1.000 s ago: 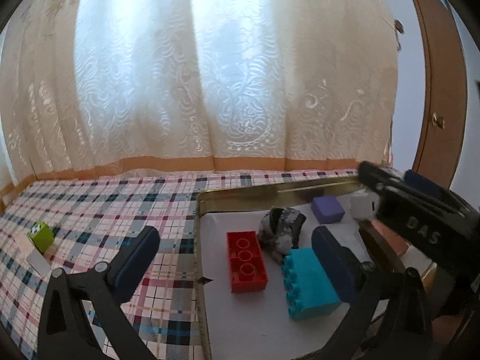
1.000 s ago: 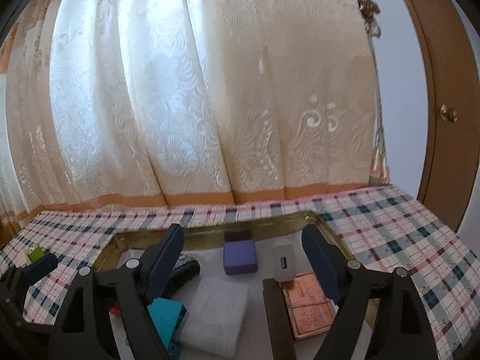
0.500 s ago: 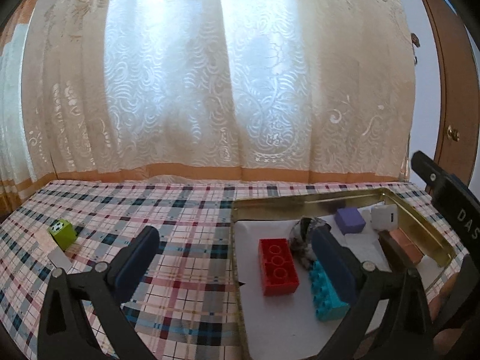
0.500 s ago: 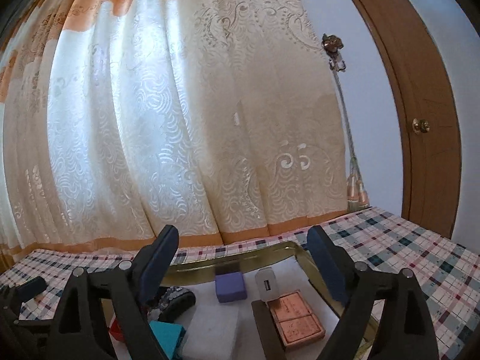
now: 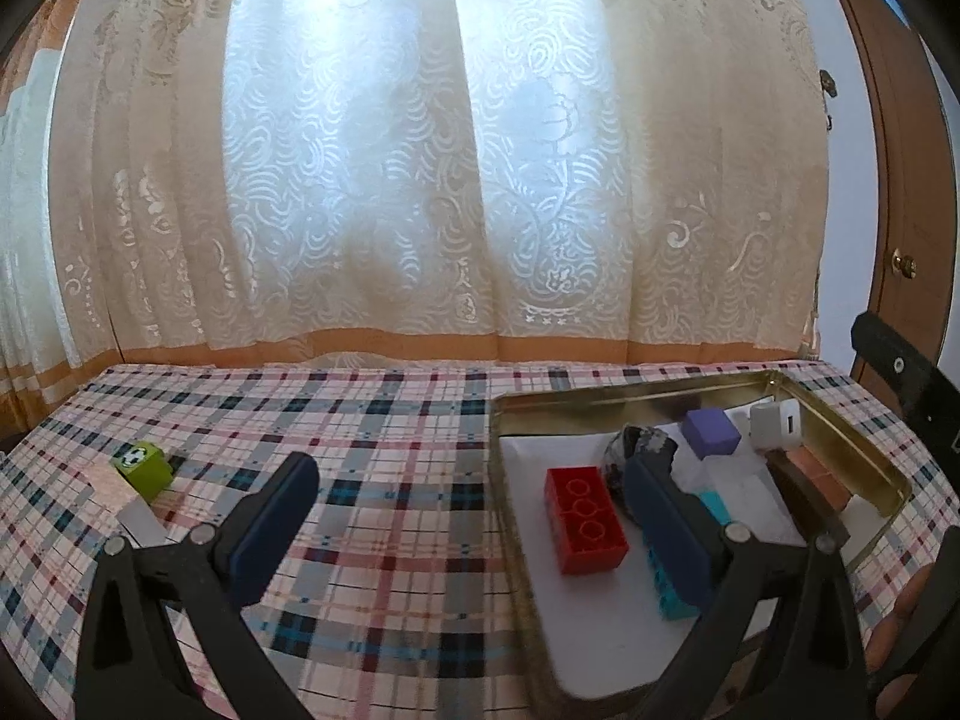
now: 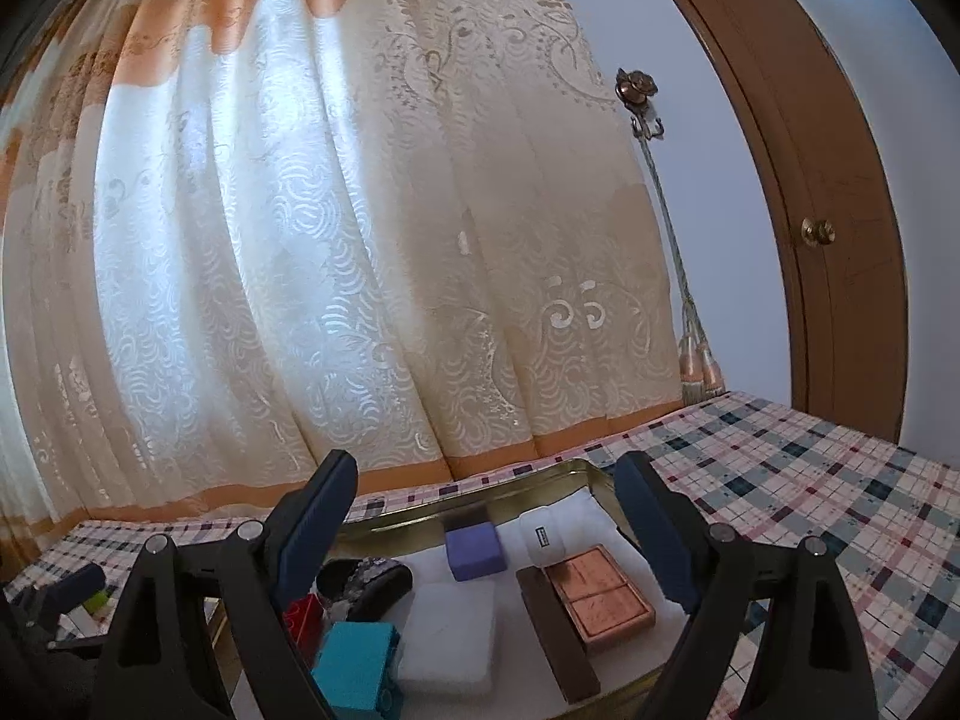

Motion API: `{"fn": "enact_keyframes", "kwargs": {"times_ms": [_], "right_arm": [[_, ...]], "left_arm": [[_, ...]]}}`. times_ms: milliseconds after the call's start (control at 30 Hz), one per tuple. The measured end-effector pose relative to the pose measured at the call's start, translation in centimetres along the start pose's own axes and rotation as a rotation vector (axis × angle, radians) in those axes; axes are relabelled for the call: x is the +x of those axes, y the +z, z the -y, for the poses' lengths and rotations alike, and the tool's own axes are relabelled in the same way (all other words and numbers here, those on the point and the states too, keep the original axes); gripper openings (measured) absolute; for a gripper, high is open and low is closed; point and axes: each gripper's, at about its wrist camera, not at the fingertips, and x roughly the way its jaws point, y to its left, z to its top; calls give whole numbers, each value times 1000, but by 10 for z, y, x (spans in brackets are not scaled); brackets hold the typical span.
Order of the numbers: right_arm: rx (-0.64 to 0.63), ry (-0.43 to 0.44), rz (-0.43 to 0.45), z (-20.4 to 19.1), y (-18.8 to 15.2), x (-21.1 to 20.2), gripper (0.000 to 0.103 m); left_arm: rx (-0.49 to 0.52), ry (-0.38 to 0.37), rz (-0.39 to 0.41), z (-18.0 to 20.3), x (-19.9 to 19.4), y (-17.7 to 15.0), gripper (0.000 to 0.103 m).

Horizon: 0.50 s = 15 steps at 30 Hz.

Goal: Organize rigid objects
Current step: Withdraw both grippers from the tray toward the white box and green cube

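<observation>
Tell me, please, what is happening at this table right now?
A person is sorting small rigid objects into a gold tin tray on the plaid tablecloth. The tray already holds a red brick, a teal brick, a purple block and a white charger. Both the left gripper and the right gripper are empty with jaws open. A green cube is outside the tray.

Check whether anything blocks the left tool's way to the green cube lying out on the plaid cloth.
Nothing visible blocks it. The green cube sits on the plaid tablecloth ahead and left of the open left tool, with only bare cloth between. A flat whitish piece lies just beside the cube, toward the camera.
</observation>
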Motion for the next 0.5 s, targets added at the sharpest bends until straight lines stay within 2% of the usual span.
{"fn": "enact_keyframes", "kwargs": {"times_ms": [300,500], "right_arm": [[12,6,39,-16,-5,-17,89],[29,27,21,-35,-10,-20,89]], "left_arm": [[-9,18,4,-31,-8,-2,103],[-22,50,8,-53,-10,-3,103]]}}
